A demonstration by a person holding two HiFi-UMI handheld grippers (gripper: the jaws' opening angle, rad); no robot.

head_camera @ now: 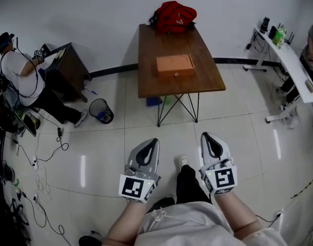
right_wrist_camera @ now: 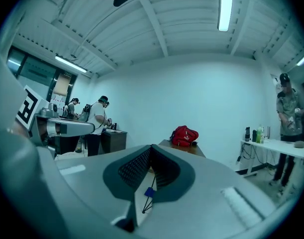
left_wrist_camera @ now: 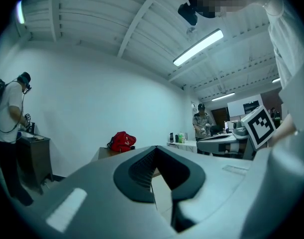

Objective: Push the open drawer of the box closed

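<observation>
A light wooden box (head_camera: 175, 65) sits on the brown table (head_camera: 151, 83) across the room, its front with a small knob facing me; how far its drawer stands out I cannot tell from here. Both grippers hang low near my legs, well short of the table. The left gripper (head_camera: 153, 142) and the right gripper (head_camera: 206, 136) point toward the table, each with its jaws meeting at the tips and nothing held. In the left gripper view the left gripper (left_wrist_camera: 155, 148) hides the box; the right gripper (right_wrist_camera: 152, 147) hides it in the right gripper view.
A red backpack (head_camera: 174, 17) lies at the table's far end. At the left, a person stands at a dark cabinet (head_camera: 69, 68), with a black bin (head_camera: 101, 110) and floor cables (head_camera: 38, 173) nearby. A white desk (head_camera: 292, 65) stands at the right.
</observation>
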